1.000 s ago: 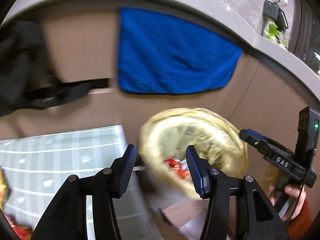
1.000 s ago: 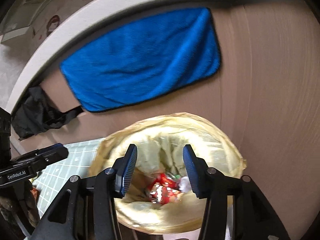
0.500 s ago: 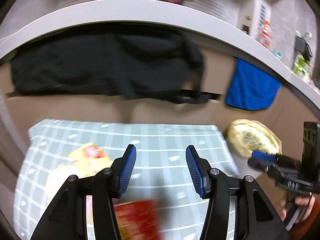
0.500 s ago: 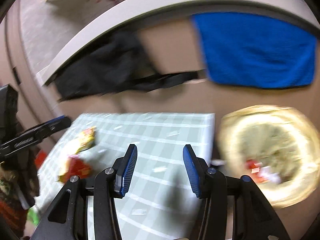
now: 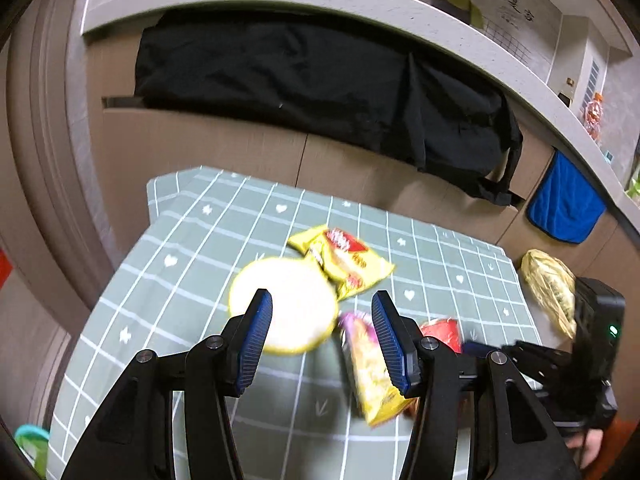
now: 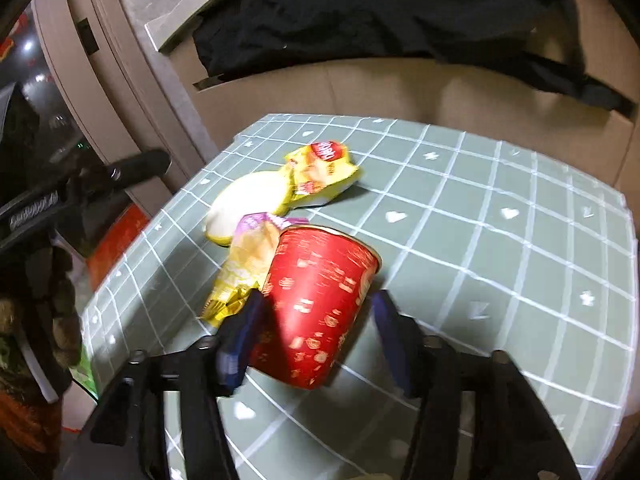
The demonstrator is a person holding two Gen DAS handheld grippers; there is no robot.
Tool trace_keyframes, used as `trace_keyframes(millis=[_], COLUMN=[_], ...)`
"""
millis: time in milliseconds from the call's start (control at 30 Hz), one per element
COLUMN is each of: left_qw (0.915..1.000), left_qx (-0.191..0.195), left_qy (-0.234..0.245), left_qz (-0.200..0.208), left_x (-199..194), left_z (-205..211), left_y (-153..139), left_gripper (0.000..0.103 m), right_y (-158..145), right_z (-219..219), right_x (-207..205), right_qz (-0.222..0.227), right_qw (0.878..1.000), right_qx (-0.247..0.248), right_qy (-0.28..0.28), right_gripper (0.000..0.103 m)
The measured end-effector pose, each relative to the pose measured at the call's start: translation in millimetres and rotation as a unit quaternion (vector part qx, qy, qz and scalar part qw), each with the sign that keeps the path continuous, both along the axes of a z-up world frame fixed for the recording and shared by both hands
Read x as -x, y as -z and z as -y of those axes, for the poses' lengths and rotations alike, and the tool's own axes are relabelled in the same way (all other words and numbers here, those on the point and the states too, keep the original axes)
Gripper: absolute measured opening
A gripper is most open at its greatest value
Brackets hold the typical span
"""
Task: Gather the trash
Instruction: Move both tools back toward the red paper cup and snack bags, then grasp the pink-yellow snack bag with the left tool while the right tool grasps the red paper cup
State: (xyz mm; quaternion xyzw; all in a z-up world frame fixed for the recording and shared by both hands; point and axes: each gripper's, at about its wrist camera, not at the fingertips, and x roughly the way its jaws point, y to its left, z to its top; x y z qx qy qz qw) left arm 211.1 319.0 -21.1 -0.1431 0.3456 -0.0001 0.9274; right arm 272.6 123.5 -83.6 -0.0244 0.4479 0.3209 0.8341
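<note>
The red cup stands between the right gripper fingers, its jaws opening, pads apart from it; left gripper fingers spread over the round lid

Left wrist view looks down at a slant over the table toward its far edge and the cabinets behind, from near the front edge. Right wrist view sits lower and closer, tilted steeper, cup filling the foreground. Both share the table's middle: plate, yellow packet, cup, black cloth. Each view catches the other gripper at its side.
</note>
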Motion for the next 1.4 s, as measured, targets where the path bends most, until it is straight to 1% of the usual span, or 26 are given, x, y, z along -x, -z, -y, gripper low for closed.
trace_keyframes(millis=[67,133,167,233,300,400,533,633,700,733,767,867,967,1033,1100,1300,1400], left_qw=[0.9999,0.9995,0.9991,0.998,0.9972,0.9969,0.9965,0.9951,0.995,0.9948,0.9942,0.9912,0.9902,0.9921,0.9946,0.9964,0.9979], left_qx=[0.013,0.027,0.037,0.055,0.062,0.057,0.048,0.055,0.048,0.042,0.041,0.055,0.076,0.067,0.051,0.054,0.044], left_qy=[0.002,0.003,0.004,0.012,0.02,0.024,0.017,0.012,0.009,0.005,0.001,-0.01,-0.009,-0.012,-0.013,-0.007,0.005], left_qz=[-0.007,-0.016,-0.02,-0.028,-0.036,-0.048,-0.066,-0.081,-0.088,-0.093,-0.1,-0.12,-0.117,-0.106,-0.09,-0.065,-0.046], left_x=[5.6,8.6,9.5,8.7,7.3,-0.4,-18.0,-30.9,-37.0,-40.3,-43.4,-51.0,-54.2,-55.1,-54.5,-51.4,-48.0], left_z=[-5.5,-6.0,-4.3,1.6,10.2,24.1,40.0,48.0,54.0,57.9,60.4,62.9,68.1,74.4,85.1,112.4,133.1], left_y=[5.5,14.3,19.3,27.9,36.3,47.0,60.6,71.1,75.6,77.7,80.3,86.6,83.6,77.7,68.9,47.3,27.9], left_gripper=[0.053,0.053,0.053,0.053,0.053,0.053,0.053,0.053,0.053,0.052,0.048,0.037,0.029,0.026,0.026,0.025,0.025], right_y=[8.1,18.0,18.6,13.6,4.0,-11.0,-29.8,-34.6,-33.6,-32.6,-31.3,-27.8,-26.7,-27.6,-28.5,-32.7,-38.6], right_z=[-9.5,-16.2,-15.6,-9.5,-0.4,15.0,47.5,65.7,75.3,78.6,82.4,91.9,104.9,112.8,121.7,153.5,168.4], right_x=[-2.6,-3.5,-2.6,0.7,1.8,0.8,0.0,-0.8,-1.7,-1.2,-1.1,0.1,-2.7,-4.5,-6.5,-9.4,-10.3], right_qz=[-0.011,-0.024,-0.022,-0.011,0.006,0.032,0.051,0.059,0.061,0.061,0.061,0.063,0.061,0.065,0.066,0.068,0.074], right_qw=[1.0,0.999,1.0,1.0,1.0,0.999,0.997,0.996,0.996,0.995,0.995,0.995,0.996,0.995,0.995,0.994,0.993], right_qx=[0.008,0.02,0.017,0.005,0.001,0.007,-0.007,-0.012,-0.012,-0.011,-0.011,-0.012,-0.019,-0.021,-0.024,-0.042,-0.05], right_qy=[-0.007,-0.007,-0.005,-0.001,0.006,0.022,0.054,0.068,0.071,0.072,0.072,0.071,0.068,0.069,0.07,0.074,0.081], right_gripper=[0.059,0.059,0.057,0.055,0.054,0.054,0.055,0.055,0.055,0.055,0.055,0.055,0.055,0.055,0.055,0.055,0.055])
